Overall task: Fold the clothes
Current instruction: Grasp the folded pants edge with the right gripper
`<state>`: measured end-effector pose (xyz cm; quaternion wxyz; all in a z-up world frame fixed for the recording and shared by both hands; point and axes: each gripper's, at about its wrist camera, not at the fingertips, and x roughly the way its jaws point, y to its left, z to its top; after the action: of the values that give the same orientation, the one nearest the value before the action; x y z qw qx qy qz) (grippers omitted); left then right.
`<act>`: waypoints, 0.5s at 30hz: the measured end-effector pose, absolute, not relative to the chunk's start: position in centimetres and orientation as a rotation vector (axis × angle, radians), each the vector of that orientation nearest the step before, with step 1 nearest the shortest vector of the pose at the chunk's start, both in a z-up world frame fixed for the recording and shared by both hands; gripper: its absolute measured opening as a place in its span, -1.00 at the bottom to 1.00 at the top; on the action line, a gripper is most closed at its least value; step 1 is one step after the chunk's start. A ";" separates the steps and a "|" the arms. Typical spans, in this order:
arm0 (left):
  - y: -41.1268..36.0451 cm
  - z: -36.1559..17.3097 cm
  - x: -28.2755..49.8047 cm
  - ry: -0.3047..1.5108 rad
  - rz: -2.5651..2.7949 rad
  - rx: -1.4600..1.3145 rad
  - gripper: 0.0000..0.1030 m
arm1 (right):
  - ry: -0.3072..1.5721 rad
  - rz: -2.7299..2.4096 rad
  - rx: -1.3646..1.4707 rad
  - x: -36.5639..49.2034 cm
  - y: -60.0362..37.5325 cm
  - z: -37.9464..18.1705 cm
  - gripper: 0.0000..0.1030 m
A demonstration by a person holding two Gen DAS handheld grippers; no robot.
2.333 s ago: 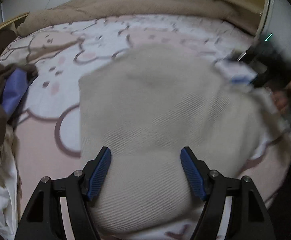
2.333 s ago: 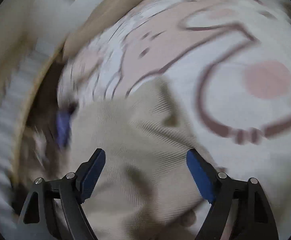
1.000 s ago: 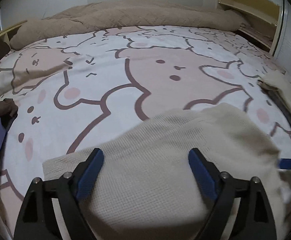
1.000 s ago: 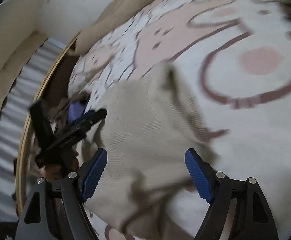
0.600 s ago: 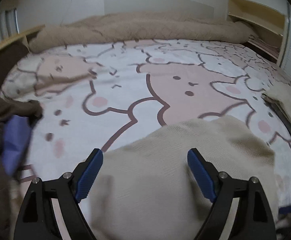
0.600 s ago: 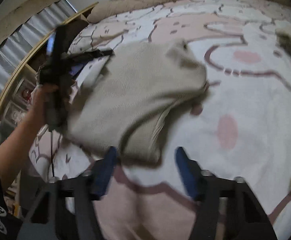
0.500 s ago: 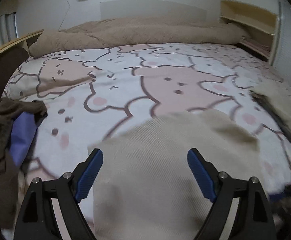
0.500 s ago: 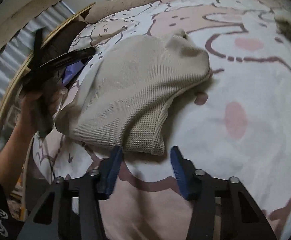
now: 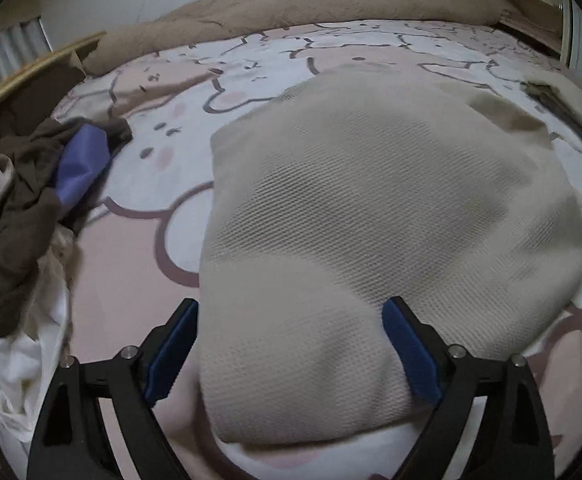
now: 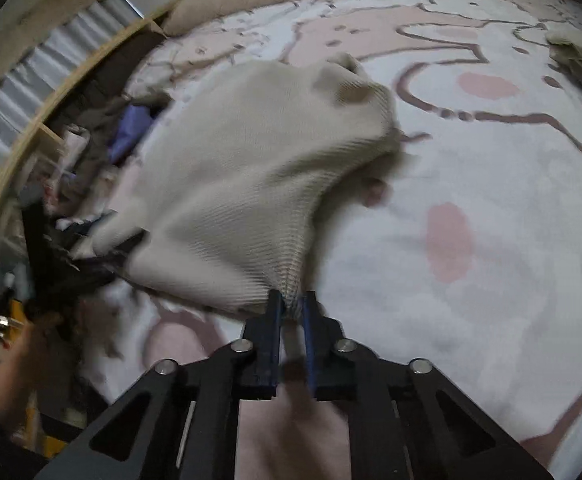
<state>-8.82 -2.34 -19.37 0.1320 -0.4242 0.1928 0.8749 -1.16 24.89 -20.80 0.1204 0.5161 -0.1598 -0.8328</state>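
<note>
A beige waffle-knit garment (image 9: 371, 200) lies bunched on the bear-print bedsheet (image 9: 131, 280). My left gripper (image 9: 289, 304) hangs over its near end. Its jaws are opening wide, with the cloth bulging up between the blue pads (image 9: 171, 344). In the right wrist view the same garment (image 10: 251, 168) stretches away from my right gripper (image 10: 292, 296), which is shut on a pinched corner of its edge. The cloth fans out in ribs from that pinch. The left gripper (image 10: 51, 240) shows there only as a dark blur at the garment's far left end.
A heap of brown, white and purple clothes (image 9: 23, 184) lies at the bed's left edge. A brown blanket (image 9: 331, 4) runs along the head of the bed. Another pale folded garment (image 9: 563, 92) sits at the right. A person's hand (image 10: 31, 344) is at lower left.
My right gripper's jaws have closed on the garment's near edge, and the cloth now pulls taut from them. The left gripper has swung over the garment's other end.
</note>
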 end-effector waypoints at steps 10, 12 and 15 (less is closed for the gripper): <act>-3.8 -16.5 -6.5 0.498 2.586 -1.120 0.80 | -0.477 -2.432 1.361 0.3 25.1 -16.4 -1.00; -4.3 -16.6 -6.1 0.552 2.593 -1.124 0.80 | -0.421 -2.404 1.305 -0.5 22.8 -15.4 -1.00; -5.4 -17.9 -6.1 0.657 2.597 -1.170 0.83 | -0.303 -2.367 1.284 -2.0 19.6 -15.9 -1.00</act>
<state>-6.05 -5.39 -17.88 0.1091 -0.3980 0.2234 0.8830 -2.05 19.57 -15.91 0.2144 0.4629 -0.1091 -0.8532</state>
